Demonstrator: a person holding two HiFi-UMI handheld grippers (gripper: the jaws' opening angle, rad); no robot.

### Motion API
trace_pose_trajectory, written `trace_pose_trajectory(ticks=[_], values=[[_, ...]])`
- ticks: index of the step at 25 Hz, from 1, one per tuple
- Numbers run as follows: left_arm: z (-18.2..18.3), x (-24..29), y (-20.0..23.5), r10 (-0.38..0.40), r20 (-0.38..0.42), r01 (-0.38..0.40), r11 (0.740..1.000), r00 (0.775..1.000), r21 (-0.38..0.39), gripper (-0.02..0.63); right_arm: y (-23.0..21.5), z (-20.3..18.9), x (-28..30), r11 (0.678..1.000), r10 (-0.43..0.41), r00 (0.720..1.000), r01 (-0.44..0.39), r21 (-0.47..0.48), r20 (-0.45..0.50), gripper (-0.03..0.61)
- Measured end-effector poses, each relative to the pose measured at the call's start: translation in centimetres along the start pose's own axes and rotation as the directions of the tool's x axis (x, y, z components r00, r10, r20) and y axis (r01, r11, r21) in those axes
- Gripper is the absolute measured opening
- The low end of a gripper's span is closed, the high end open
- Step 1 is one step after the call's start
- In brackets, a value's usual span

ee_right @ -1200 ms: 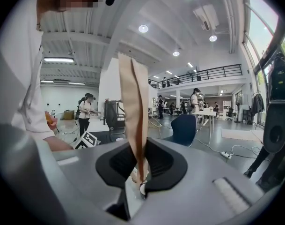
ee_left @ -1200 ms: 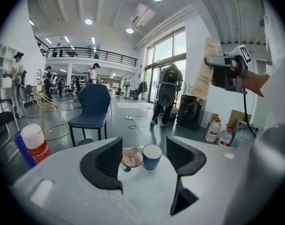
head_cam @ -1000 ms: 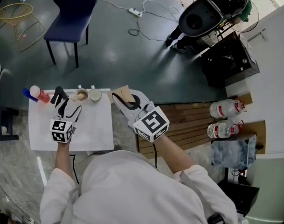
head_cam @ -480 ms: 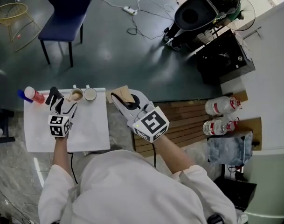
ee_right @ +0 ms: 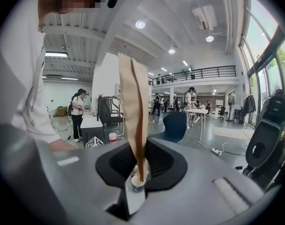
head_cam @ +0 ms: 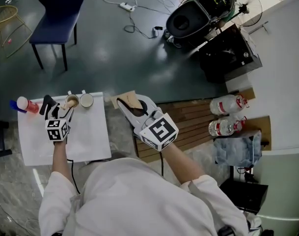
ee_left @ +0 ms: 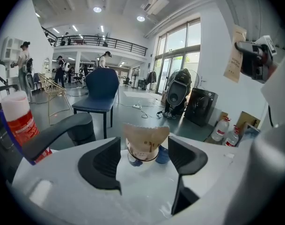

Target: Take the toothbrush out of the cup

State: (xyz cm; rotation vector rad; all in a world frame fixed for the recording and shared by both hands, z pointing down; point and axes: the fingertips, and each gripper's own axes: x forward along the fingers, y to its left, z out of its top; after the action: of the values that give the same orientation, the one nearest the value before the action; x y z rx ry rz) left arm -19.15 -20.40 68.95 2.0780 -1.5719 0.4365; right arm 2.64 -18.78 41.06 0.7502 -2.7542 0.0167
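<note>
No toothbrush shows in any view. Two paper cups stand at the back edge of the small white table (head_cam: 85, 136). The left cup (head_cam: 71, 102) holds a brown paper filter (ee_left: 146, 139). My left gripper (head_cam: 58, 108) is open, and this cup (ee_left: 142, 154) stands just ahead of its spread jaws, untouched by the pads. The second cup (head_cam: 86, 100) stands to its right. My right gripper (head_cam: 132, 106) hovers off the table's right side, shut on a flat brown paper piece (head_cam: 128, 98). In the right gripper view the paper piece (ee_right: 133, 107) rises upright from the gripper (ee_right: 136, 161).
A red-and-white bottle (head_cam: 26, 104) stands at the table's back left corner. A blue chair (head_cam: 53, 14) is beyond the table. To the right lie a wooden slatted platform (head_cam: 198, 127), two water bottles (head_cam: 225, 114) and a black machine (head_cam: 193, 16).
My left gripper has sunk and moved forward toward the cup with the paper filter. My right gripper has stayed about where it was, still holding the brown paper.
</note>
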Motion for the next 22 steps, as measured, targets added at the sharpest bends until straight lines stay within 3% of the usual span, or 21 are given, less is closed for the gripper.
trace_pose_trajectory(ticks=[15, 22], values=[[-1.6, 3.3, 0.2, -0.011, -0.051, 0.010, 1.000, 0.999, -0.018, 0.319, -2.0, -0.5, -0.6, 0.999, -0.043, 0.999, 0.043, 0.005, -0.013, 0.040], [-2.1, 4.0, 0.3, 0.004, -0.053, -0.004, 1.000, 0.999, -0.011, 0.261, -2.4, -1.1, -0.6, 0.999, -0.046, 0.999, 0.047, 0.014, -0.029, 0.040]])
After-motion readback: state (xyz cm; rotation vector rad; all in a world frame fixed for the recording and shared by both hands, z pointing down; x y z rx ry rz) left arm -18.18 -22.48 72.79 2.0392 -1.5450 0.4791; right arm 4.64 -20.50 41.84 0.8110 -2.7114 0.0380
